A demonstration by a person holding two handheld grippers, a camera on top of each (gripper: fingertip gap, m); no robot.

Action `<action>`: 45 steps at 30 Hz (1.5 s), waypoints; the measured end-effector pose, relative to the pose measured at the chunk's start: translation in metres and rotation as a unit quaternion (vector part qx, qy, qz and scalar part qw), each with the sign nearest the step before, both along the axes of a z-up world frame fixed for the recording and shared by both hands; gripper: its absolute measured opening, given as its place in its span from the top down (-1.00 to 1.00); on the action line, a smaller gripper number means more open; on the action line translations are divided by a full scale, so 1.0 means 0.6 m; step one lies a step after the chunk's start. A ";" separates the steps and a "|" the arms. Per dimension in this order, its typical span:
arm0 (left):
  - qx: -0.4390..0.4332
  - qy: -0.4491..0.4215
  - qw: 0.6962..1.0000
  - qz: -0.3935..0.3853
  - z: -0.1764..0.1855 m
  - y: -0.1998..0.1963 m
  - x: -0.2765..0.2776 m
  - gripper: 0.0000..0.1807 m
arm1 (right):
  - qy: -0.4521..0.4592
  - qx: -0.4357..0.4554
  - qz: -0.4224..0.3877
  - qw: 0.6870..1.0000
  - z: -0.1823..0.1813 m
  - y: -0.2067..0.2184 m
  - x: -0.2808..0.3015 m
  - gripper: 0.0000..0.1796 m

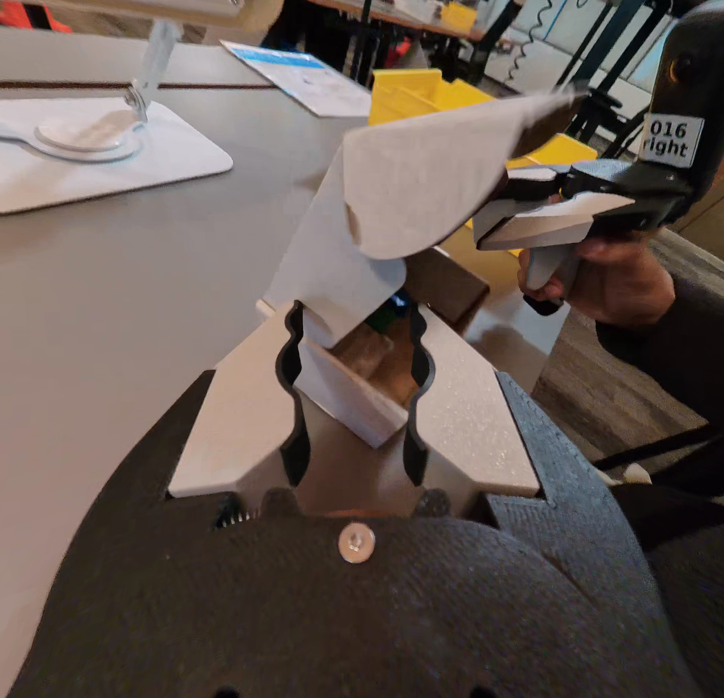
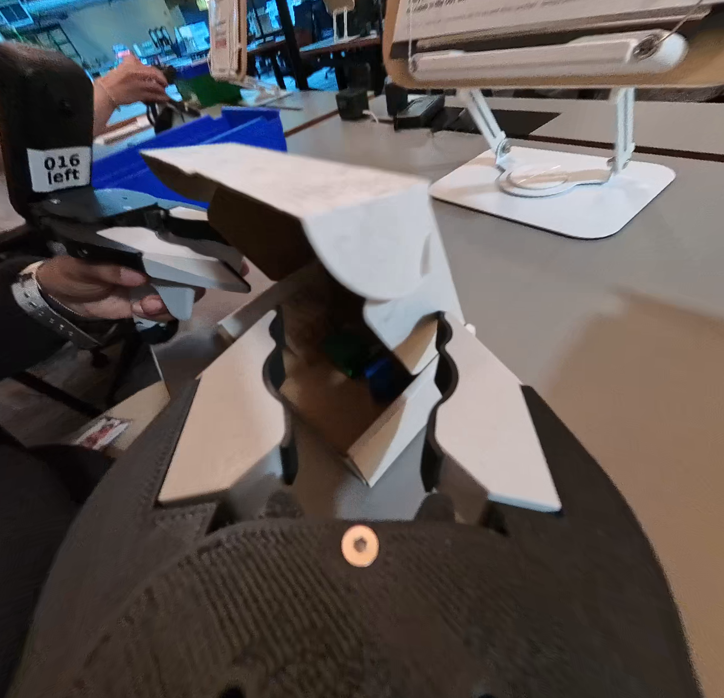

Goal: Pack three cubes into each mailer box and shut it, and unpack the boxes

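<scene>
A white mailer box [image 1: 344, 401] with a brown inside stands on the grey table, its lid [image 1: 423, 177] half raised and tilted. A green cube [image 1: 381, 318] and a blue cube [image 1: 400, 301] show inside under the lid; they also show in the right wrist view, green [image 2: 344, 352] and blue [image 2: 382, 379]. My left gripper [image 1: 354, 311] is open, its fingers on either side of a box corner and the lid's side flap. My right gripper [image 2: 360, 320] is open the same way at the opposite corner. Each gripper also shows in the other's view, the right one [image 1: 484, 234] and the left one [image 2: 239, 277], at the lid's edge.
A white stand base [image 1: 98, 158] and a printed sheet [image 1: 301, 76] lie on the table beyond the box. Yellow bins [image 1: 415, 91] stand behind it and a blue bin [image 2: 235, 130] stands on the other side. Another person's hand [image 2: 129, 83] works far back. The table edge runs close to the box. The white stand base [image 1: 98, 158] is about 30 centimetres from both grippers' fingertips. Look for it in the right wrist view [image 2: 515, 192] too.
</scene>
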State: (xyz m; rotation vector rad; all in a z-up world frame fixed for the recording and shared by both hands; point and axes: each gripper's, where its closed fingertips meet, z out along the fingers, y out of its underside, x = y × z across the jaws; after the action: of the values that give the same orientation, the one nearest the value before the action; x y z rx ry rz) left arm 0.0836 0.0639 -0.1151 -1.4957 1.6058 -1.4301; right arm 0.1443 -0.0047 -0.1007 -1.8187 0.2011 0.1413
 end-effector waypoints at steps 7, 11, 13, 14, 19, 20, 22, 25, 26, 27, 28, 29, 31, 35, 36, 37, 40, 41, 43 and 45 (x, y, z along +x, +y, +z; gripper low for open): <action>0.065 0.022 0.997 -0.030 -0.030 -0.026 -0.037 0.34 | -0.025 -0.034 -0.005 0.999 -0.018 -0.016 -0.024 0.05; 0.101 -0.016 0.995 0.003 -0.014 -0.013 -0.036 0.31 | -0.043 -0.005 -0.046 0.998 0.003 -0.038 -0.009 0.04; 0.114 -0.047 0.992 0.031 0.002 0.000 -0.031 0.27 | -0.047 0.024 -0.063 0.997 0.020 -0.042 0.003 0.04; 0.115 -0.061 0.991 0.035 0.009 0.001 -0.029 0.26 | -0.041 0.036 -0.064 0.996 0.025 -0.040 0.006 0.04; 0.092 -0.069 0.993 0.005 0.011 -0.027 -0.019 0.22 | 0.032 0.036 0.003 0.999 0.013 -0.019 -0.030 0.13; 0.096 -0.067 0.993 0.003 0.008 -0.033 -0.020 0.20 | 0.028 0.032 0.003 0.999 0.012 -0.018 -0.035 0.08; 0.130 -0.067 0.989 0.004 -0.002 -0.036 -0.023 0.19 | -0.002 0.009 0.000 1.000 0.003 -0.020 -0.040 0.08; 0.176 -0.051 0.983 -0.003 -0.019 -0.039 -0.026 0.19 | -0.038 -0.035 0.001 0.999 -0.021 -0.021 -0.043 0.07; 0.176 -0.044 0.983 -0.006 -0.023 -0.041 -0.027 0.20 | -0.043 -0.043 0.001 0.998 -0.026 -0.021 -0.043 0.06; 0.171 -0.037 0.985 -0.008 -0.025 -0.041 -0.029 0.20 | -0.045 -0.046 0.000 0.998 -0.027 -0.022 -0.042 0.05; 0.162 -0.035 0.986 -0.009 -0.025 -0.041 -0.032 0.21 | -0.046 -0.045 -0.001 0.998 -0.024 -0.025 -0.042 0.06; 0.154 -0.033 0.988 -0.009 -0.023 -0.040 -0.036 0.22 | -0.043 -0.038 -0.002 0.998 -0.019 -0.028 -0.042 0.08; 0.153 -0.040 0.987 0.007 -0.012 -0.030 -0.039 0.22 | -0.038 -0.022 -0.018 0.999 -0.007 -0.035 -0.034 0.07; 0.175 -0.110 0.977 0.053 0.031 -0.004 -0.040 0.29 | -0.076 0.022 -0.067 0.995 0.031 -0.056 -0.004 0.17; 0.182 -0.126 0.974 0.055 0.039 -0.004 -0.042 0.30 | -0.095 0.038 -0.073 0.992 0.046 -0.061 -0.001 0.19; 0.190 -0.139 0.970 0.055 0.046 -0.005 -0.043 0.31 | -0.115 0.051 -0.078 0.989 0.058 -0.066 0.000 0.23; 0.210 -0.173 0.960 0.063 0.065 -0.009 -0.049 0.37 | -0.166 0.051 -0.076 0.982 0.068 -0.071 -0.007 0.39; 0.216 -0.180 0.957 0.069 0.069 -0.009 -0.050 0.41 | -0.180 0.044 -0.073 0.980 0.066 -0.070 -0.011 0.47; 0.222 -0.183 0.954 0.079 0.071 -0.008 -0.049 0.60 | -0.206 0.030 -0.069 0.976 0.060 -0.065 -0.017 0.63; 0.212 -0.179 0.958 0.070 0.071 -0.016 -0.051 0.71 | -0.226 0.025 -0.083 0.970 0.061 -0.064 -0.016 0.81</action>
State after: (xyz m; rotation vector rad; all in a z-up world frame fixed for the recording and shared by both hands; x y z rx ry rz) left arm 0.0532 0.0545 -0.0725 -1.0146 1.4330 -1.1115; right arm 0.1349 -0.0432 -0.0640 -1.7268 0.0254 -0.3812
